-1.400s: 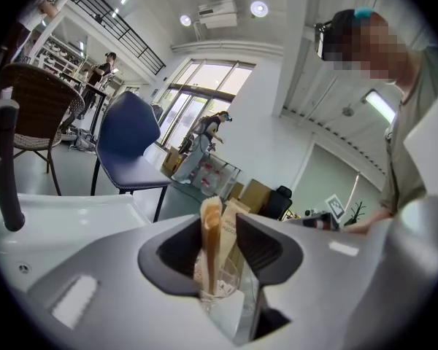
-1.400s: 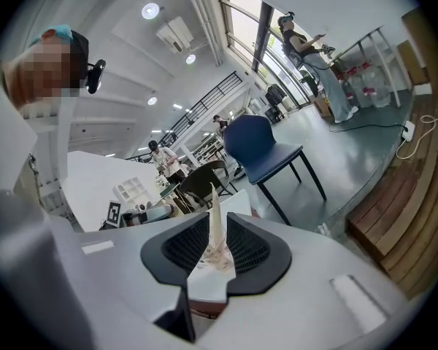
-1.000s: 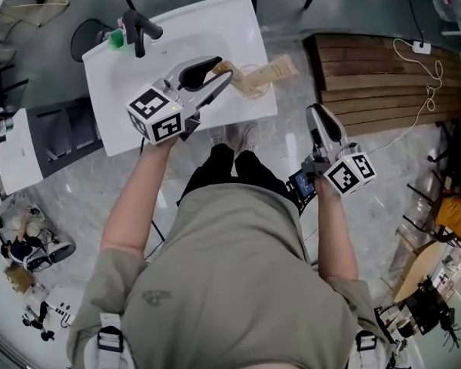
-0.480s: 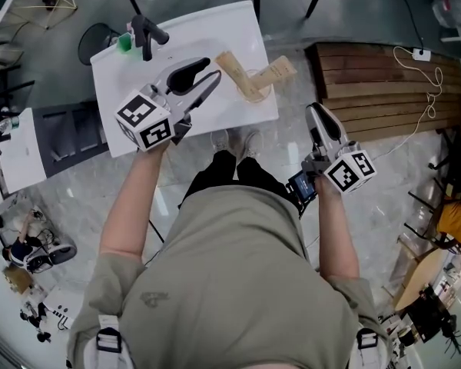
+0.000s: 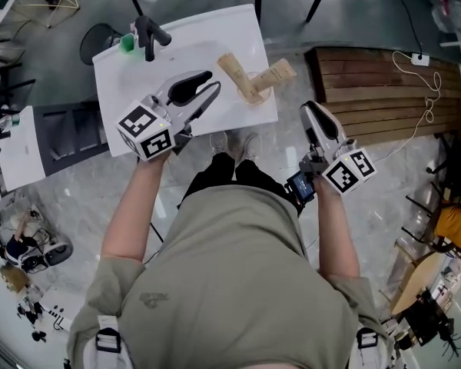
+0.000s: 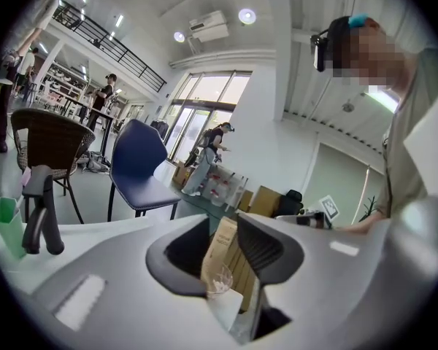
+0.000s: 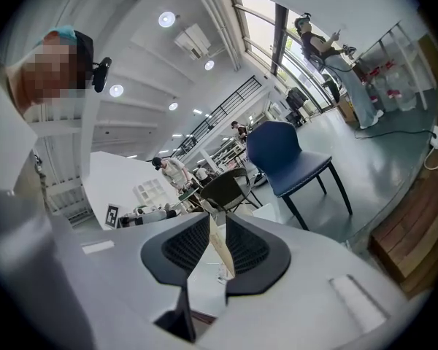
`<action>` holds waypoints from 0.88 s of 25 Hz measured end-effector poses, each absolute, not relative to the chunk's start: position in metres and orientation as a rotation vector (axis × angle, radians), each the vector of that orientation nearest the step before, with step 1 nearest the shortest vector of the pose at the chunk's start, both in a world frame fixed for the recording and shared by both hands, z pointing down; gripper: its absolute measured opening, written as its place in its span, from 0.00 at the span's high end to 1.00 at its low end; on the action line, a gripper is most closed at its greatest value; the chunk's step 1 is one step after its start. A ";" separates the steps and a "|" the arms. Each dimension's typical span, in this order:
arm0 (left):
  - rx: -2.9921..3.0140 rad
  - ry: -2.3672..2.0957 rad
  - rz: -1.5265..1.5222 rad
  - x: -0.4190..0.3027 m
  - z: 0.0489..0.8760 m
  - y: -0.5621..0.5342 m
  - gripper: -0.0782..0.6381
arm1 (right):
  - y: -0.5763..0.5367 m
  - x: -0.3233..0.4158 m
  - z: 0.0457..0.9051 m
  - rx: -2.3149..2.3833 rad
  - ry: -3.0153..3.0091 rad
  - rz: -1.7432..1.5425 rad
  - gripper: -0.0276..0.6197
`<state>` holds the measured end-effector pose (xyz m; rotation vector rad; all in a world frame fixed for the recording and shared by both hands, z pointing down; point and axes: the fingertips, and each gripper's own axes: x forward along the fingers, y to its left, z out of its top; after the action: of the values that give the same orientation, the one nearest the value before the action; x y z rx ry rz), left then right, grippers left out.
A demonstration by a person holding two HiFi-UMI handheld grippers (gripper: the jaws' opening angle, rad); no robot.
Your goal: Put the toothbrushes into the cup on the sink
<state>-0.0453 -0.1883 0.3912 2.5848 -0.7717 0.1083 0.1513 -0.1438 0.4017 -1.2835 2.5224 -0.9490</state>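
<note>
Toothbrushes [image 5: 238, 74], which we see as two brown card packs, stand tilted in the clear cup [image 5: 254, 92]; one leans toward the far left corner of the sink [image 5: 215, 37] and the other leans out over its right edge. The cup sits on the white sink top, close to the right edge and nearer the near right corner than the far one. Our left hand-held gripper [image 5: 214, 81] hangs over the near middle of the sink and points at the cup from its left, near it but not touching. In the left gripper view its jaws are spread wide and grip nothing, and the packs [image 6: 220, 248] and the cup [image 6: 220, 281] show through the gap beyond them. Our right hand-held gripper [image 5: 310, 109] is off the sink, past its near right corner and over the floor, beside the wooden platform [image 5: 376, 83]. In the right gripper view [image 7: 217, 223] its jaws stand a little apart and grip nothing; a pack shows far off through the slit. At the far left corner of the sink we see a black faucet [image 5: 147, 34] with a small green cup [image 5: 127, 42] just beside it.
</note>
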 end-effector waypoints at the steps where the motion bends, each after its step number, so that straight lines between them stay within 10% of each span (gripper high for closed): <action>1: 2.582 -0.767 0.109 -0.045 0.392 -0.185 0.72 | -0.144 0.149 0.400 -1.273 2.531 -0.947 0.83; 22: 2.493 -0.704 0.091 -0.034 0.412 -0.143 0.88 | -0.137 0.098 0.387 -1.086 2.708 -0.919 0.89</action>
<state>-0.0344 -0.1426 0.4119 2.4926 -0.7038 0.0908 0.0981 -0.1375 0.3867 -1.0860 2.7077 -0.9194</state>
